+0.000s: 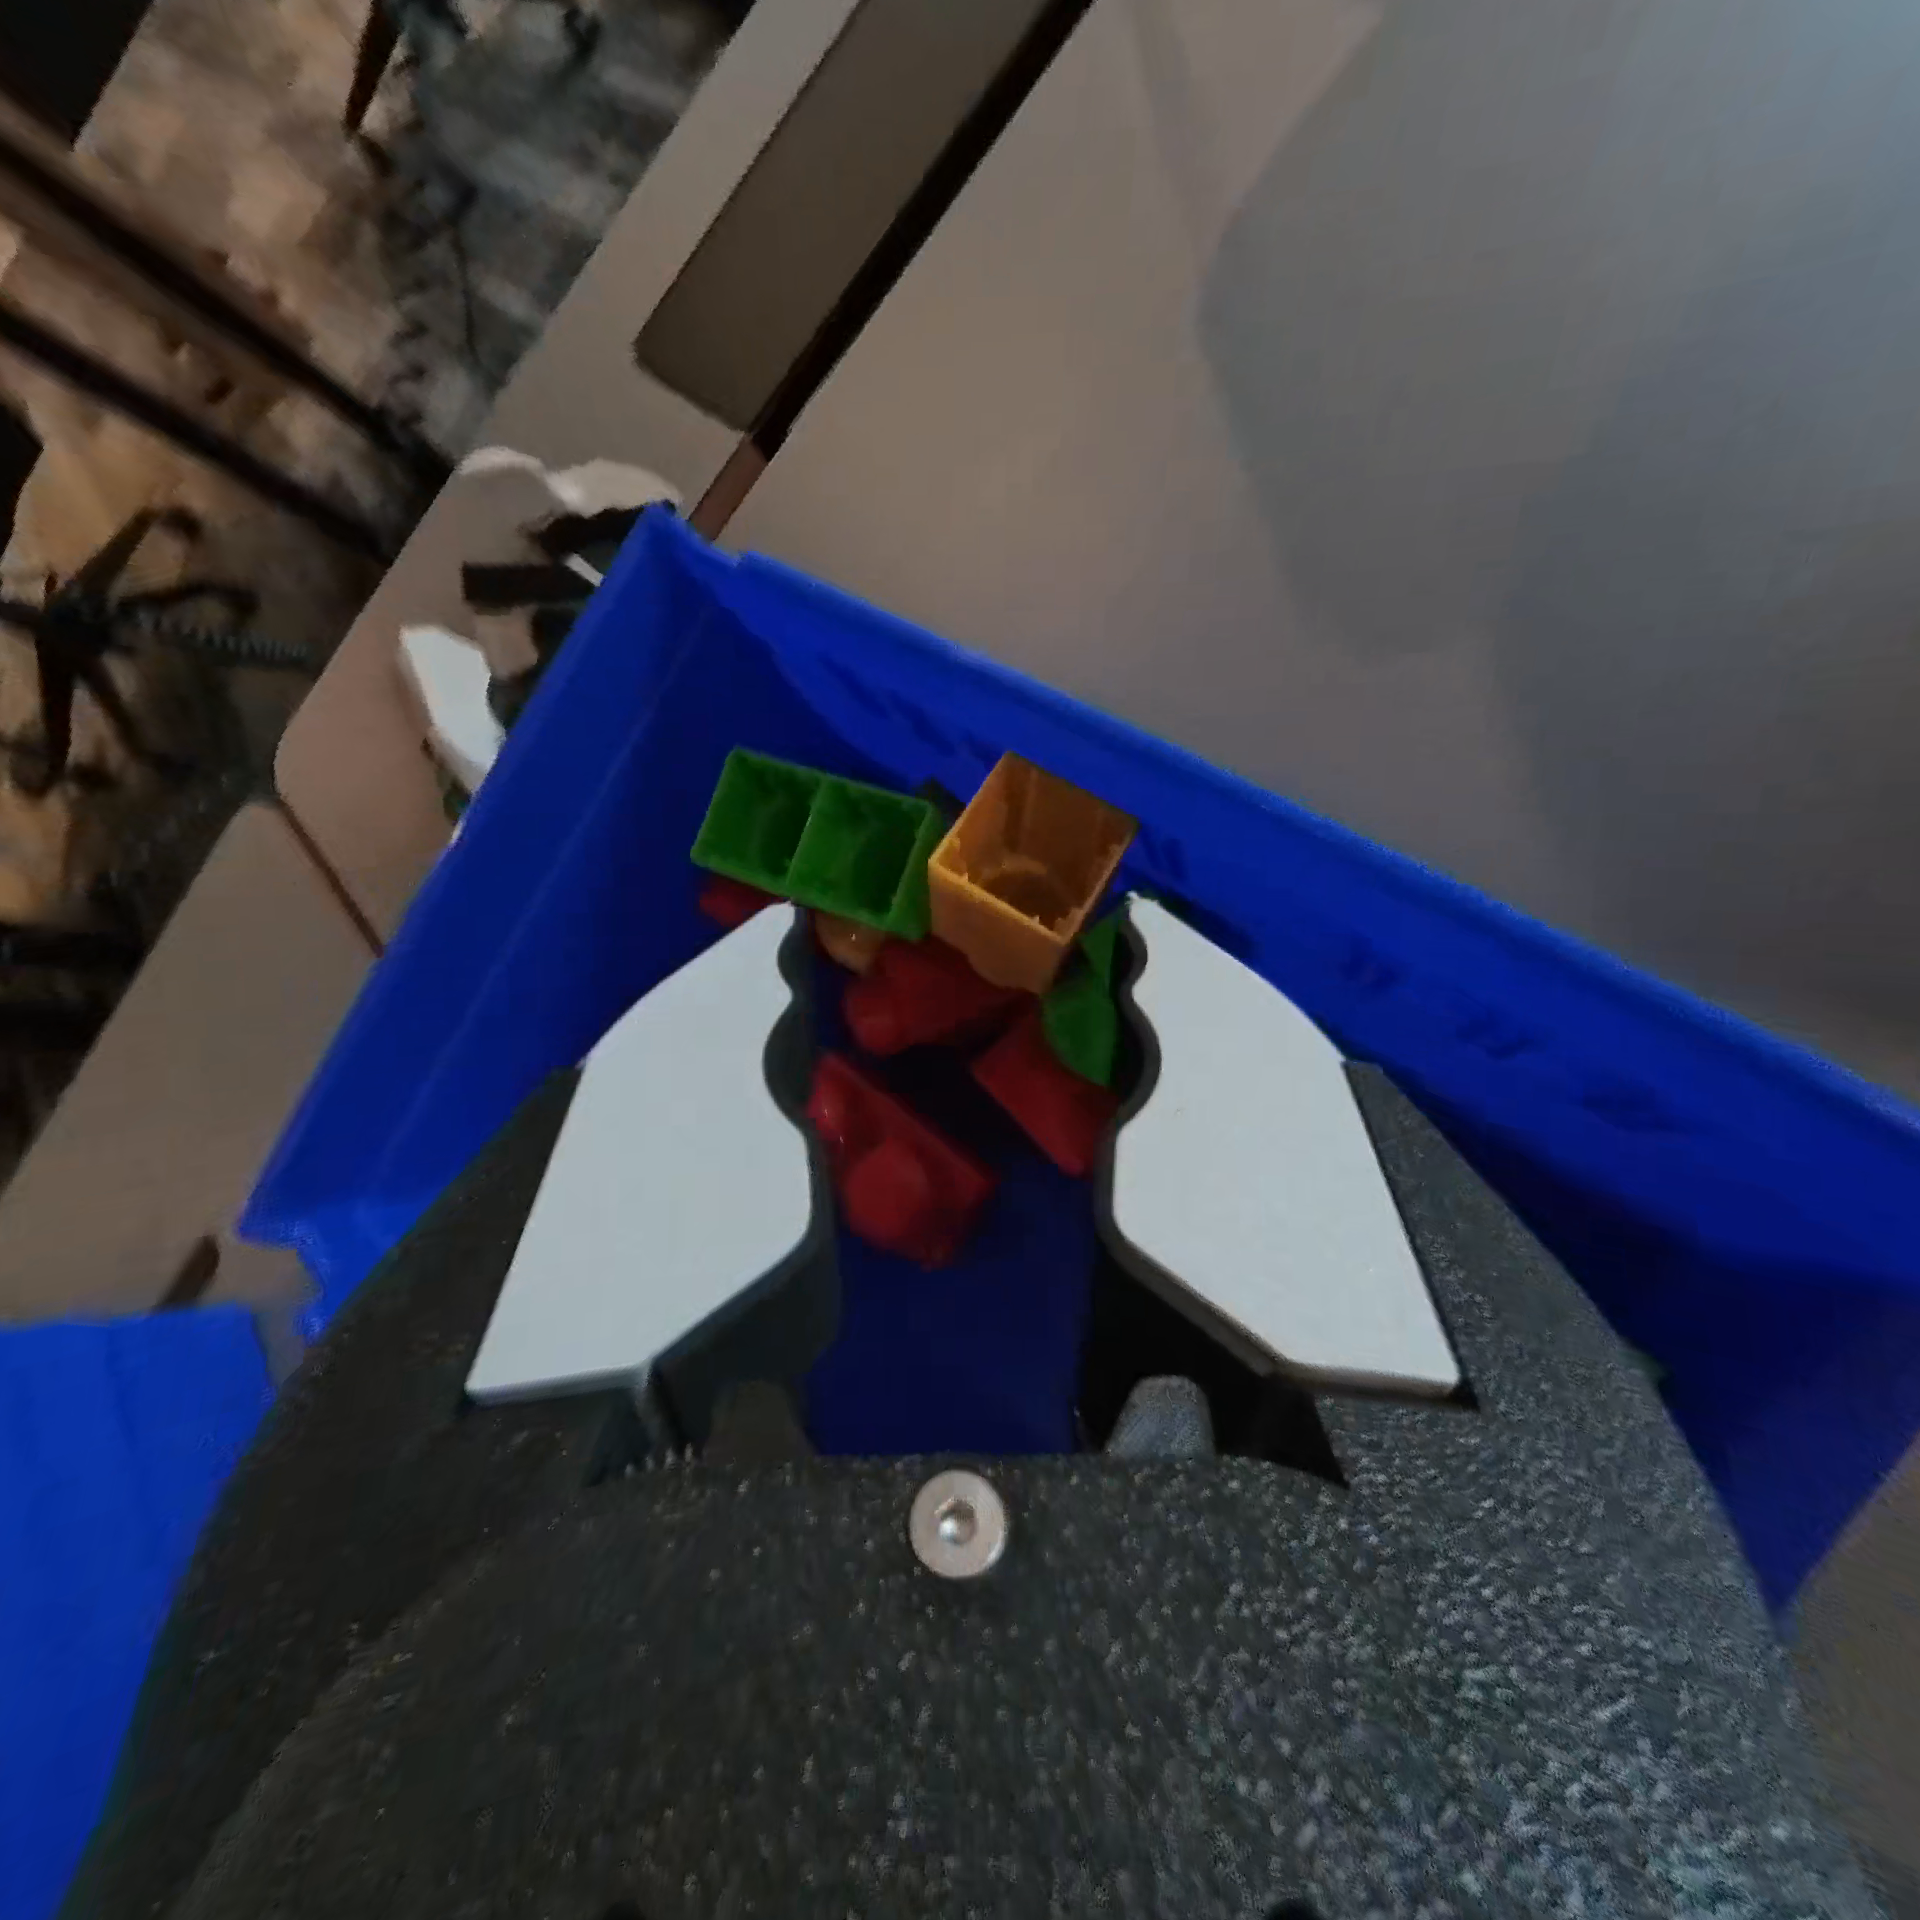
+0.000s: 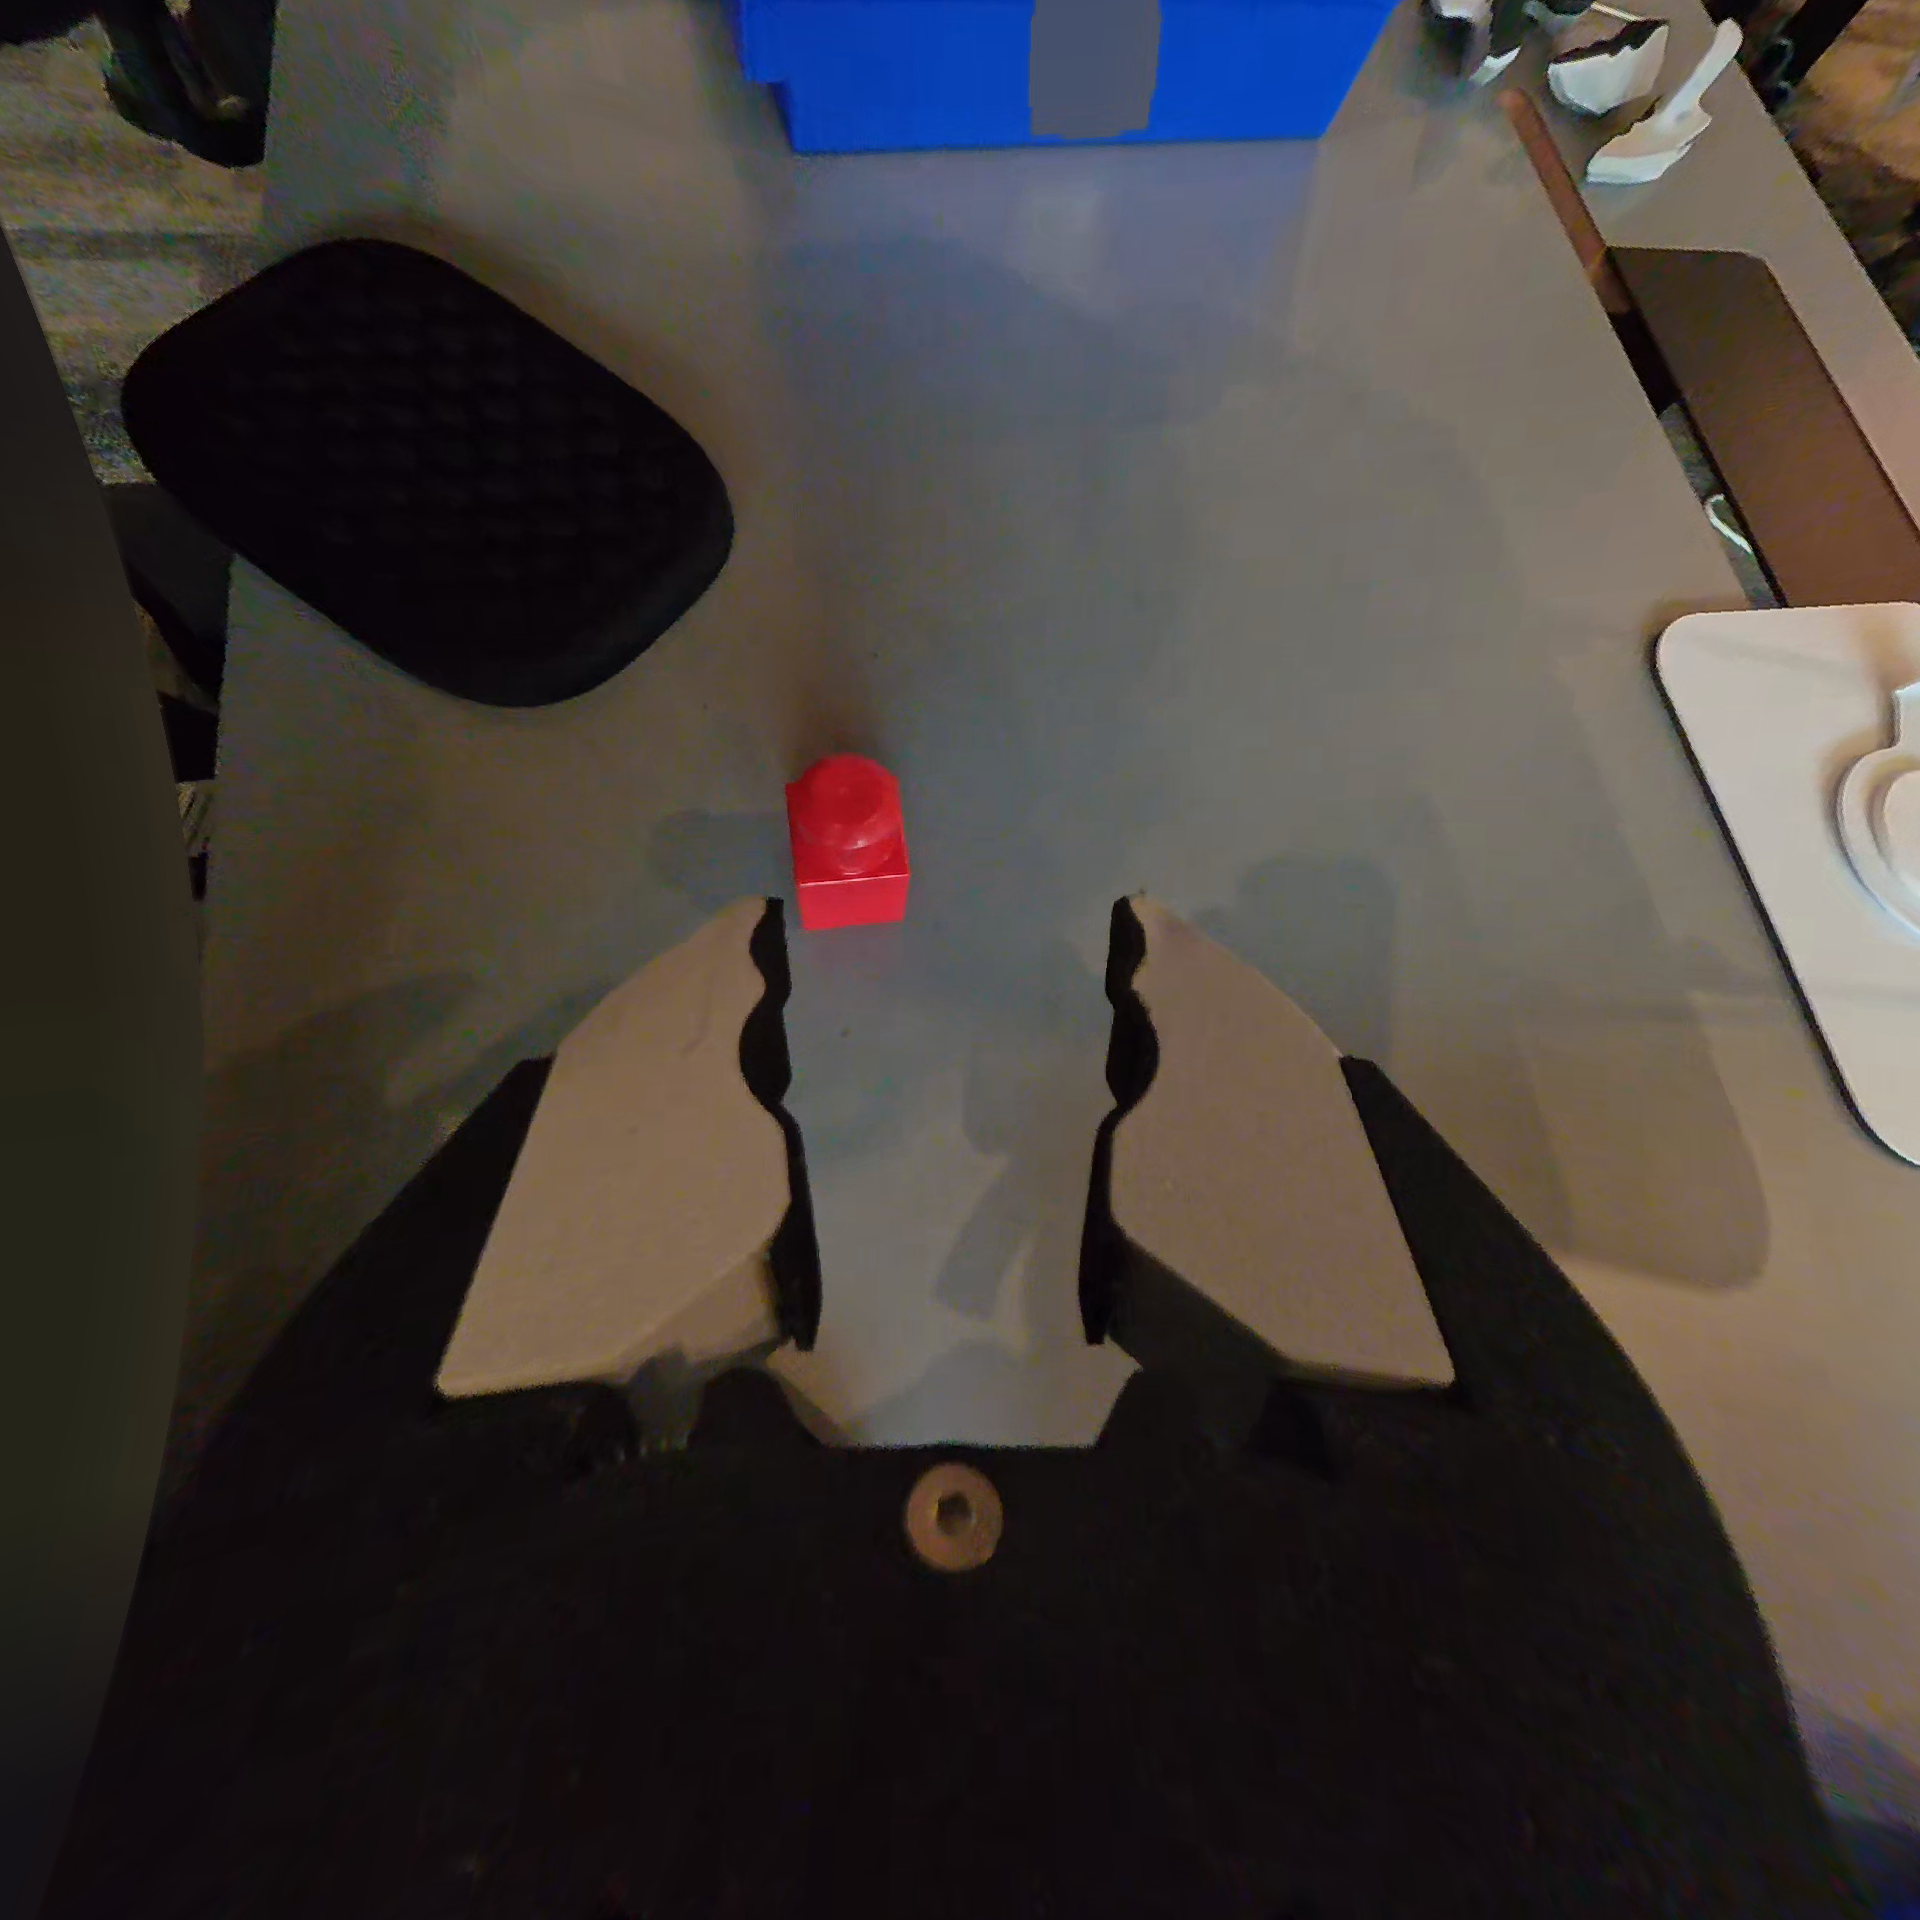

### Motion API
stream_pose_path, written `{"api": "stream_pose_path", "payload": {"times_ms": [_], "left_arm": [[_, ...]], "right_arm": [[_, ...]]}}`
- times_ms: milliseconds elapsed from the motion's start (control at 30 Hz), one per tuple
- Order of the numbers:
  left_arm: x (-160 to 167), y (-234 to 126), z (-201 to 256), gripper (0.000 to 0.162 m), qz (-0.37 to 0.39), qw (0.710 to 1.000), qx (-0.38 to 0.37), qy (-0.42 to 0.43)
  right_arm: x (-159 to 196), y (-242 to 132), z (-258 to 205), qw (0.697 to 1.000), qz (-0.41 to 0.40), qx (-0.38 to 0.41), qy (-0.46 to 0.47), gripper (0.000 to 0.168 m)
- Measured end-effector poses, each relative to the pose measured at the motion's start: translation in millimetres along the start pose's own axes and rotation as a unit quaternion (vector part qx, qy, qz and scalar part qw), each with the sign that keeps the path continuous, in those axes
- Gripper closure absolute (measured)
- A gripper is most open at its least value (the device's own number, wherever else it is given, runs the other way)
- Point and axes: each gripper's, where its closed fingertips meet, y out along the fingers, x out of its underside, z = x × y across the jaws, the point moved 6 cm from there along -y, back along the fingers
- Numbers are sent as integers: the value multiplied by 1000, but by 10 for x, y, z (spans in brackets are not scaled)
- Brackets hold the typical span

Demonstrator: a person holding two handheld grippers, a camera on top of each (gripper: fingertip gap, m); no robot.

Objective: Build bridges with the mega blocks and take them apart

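Note:
In the left wrist view a blue bin (image 1: 1455, 935) holds a heap of blocks: a green two-cell block (image 1: 816, 844) and an orange block (image 1: 1023, 868) lie hollow side up, with several red blocks (image 1: 904, 1153) below. My left gripper (image 1: 961, 914) is open inside the bin, just over the heap, holding nothing. In the right wrist view a single red block (image 2: 850, 857) stands stud up on the grey table (image 2: 1143, 520). My right gripper (image 2: 951, 909) is open and empty, and the block is just past its left fingertip (image 2: 748, 920).
A black oval pad (image 2: 426, 468) lies at the table's left edge. The blue bin (image 2: 1039, 73) stands at the table's far end. A white tray (image 2: 1808, 831) sits at the right edge. White gripper parts (image 2: 1621, 83) lie at the far right. About 45 centimetres separates my left fingertips from my right.

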Motion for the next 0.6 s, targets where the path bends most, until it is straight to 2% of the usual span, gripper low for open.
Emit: {"api": "stream_pose_path", "payload": {"times_ms": [333,467,500,600], "left_arm": [[1,195,-23,114,21,988,134,71],[48,264,-6,120,22,985,149,83],[52,280,-21,126,27,986,140,83],[84,253,-53,127,33,988,130,79]], "right_arm": [[39,-16,56,1000,2,11,9,110],[48,1,59,1000,1,9,11,111],[51,8,59,1000,-1,9,10,111],[51,26,53,1000,-3,7,10,111]]}}
